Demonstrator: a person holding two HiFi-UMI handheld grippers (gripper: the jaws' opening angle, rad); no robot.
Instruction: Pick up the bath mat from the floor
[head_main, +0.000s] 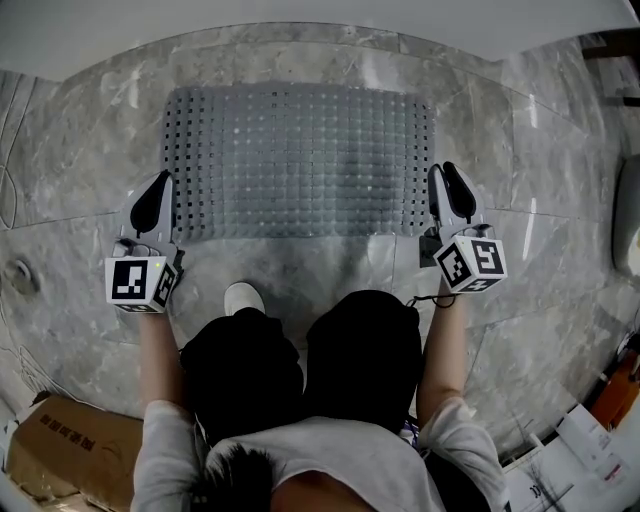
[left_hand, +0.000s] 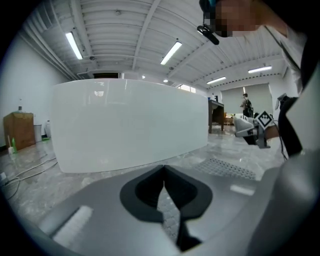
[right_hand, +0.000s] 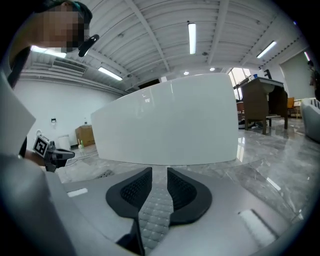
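A: Grey perforated rubber bath mat (head_main: 300, 160) flat on marble floor (head_main: 80, 150). By its left edge, left gripper (head_main: 155, 190), jaws shut, empty; by its right edge, right gripper (head_main: 447, 185), jaws part-open, empty.
B: Risk: shut left jaws may skid off the edge, so the mat lifts lopsided.

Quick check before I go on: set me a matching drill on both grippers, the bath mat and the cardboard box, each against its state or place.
Things:
1. left gripper
2. right gripper
3. bath mat
4. cardboard box

States or places:
A. lies flat on the floor
B. fingers apart
C. fingers closed together
D. bottom left corner of the head view

Pairs: 1-C, 2-B, 3-A, 4-D.
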